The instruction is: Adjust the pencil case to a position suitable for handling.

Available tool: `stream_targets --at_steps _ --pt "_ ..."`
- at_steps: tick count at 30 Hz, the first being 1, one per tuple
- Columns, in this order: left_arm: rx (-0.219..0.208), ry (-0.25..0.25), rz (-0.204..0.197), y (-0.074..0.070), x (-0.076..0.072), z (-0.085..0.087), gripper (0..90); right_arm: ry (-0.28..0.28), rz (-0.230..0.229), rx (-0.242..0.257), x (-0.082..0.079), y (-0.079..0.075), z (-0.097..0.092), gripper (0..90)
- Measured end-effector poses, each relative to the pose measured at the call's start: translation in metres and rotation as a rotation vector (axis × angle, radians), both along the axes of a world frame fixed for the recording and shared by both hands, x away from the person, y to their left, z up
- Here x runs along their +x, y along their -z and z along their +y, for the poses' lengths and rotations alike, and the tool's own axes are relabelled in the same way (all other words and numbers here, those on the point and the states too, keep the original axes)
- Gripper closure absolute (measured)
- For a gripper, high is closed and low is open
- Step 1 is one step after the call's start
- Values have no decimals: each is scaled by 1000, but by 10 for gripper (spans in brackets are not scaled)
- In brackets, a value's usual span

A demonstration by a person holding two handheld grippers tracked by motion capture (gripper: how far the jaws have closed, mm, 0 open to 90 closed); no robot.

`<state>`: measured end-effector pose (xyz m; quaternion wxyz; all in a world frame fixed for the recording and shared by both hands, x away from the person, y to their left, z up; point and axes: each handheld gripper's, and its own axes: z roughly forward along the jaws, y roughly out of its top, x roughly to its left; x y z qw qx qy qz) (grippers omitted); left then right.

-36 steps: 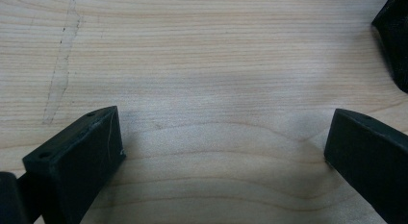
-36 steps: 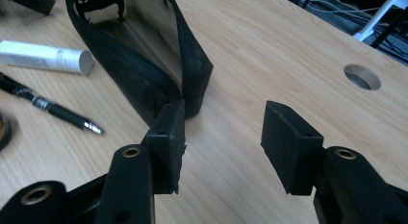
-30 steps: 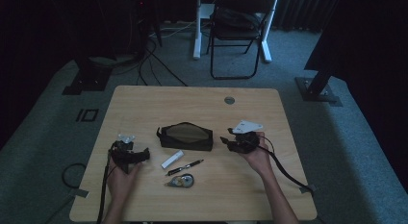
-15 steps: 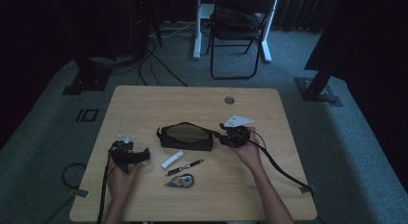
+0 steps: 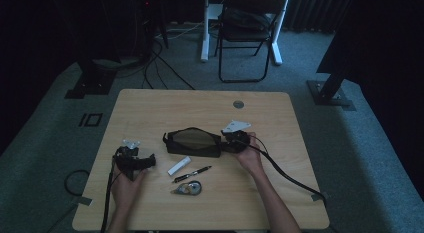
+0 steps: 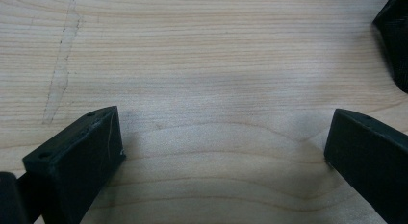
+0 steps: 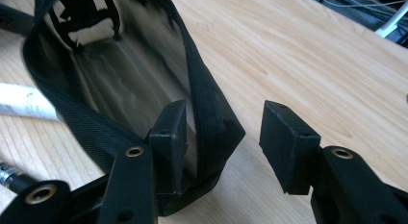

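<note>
Two hand-held grippers rest over a pale wooden surface (image 5: pixel 150 108). At the left, the left gripper (image 5: pixel 149 162) sits low by the near-left part of the surface in the high view, held by the person's left hand (image 5: pixel 125 185); in its own view its black fingers (image 6: pixel 79 152) stand wide apart over bare wood, nothing between them. Just right of it lie a small white stick-shaped item (image 5: pixel 179 166), a dark pen (image 5: pixel 192 174) and, nearer the person, a grey correction-tape dispenser (image 5: pixel 189 188). Behind these, at mid-surface, lies a black fabric zip pouch (image 5: pixel 192 141), unzipped with its mouth gaping. At its right end is the right gripper (image 5: pixel 226 143), held by the right hand (image 5: pixel 250 155). In the right gripper view its fingers (image 7: pixel 169 132) are apart, one inside the pouch mouth against the zip edge, the other outside, with the pouch's end corner between them, unclamped.
</note>
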<state>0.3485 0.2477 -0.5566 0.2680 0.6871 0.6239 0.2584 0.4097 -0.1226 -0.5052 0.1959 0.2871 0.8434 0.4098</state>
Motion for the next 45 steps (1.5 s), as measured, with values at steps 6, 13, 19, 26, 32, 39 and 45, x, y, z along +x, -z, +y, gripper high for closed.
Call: stream_targets --at_steps 6,13,19,26,32,39,45 --pt "0 0 0 0 0 0 0 -20 16 -33 -5 7 1 547" --pt "0 0 -1 0 0 0 0 -64 16 -64 -16 9 1 620" --pt "0 0 0 0 0 0 0 -86 4 -84 -26 7 2 626" --pt "0 0 0 0 0 0 0 -90 15 -62 -32 9 -9 627" --pt "0 0 0 0 0 0 0 -82 -8 -53 -38 4 -15 577" --pt "0 0 0 0 0 0 0 -85 -32 -19 -46 -9 -19 550" --pt "0 0 1 0 0 0 0 -101 -44 19 -57 -18 -17 543"
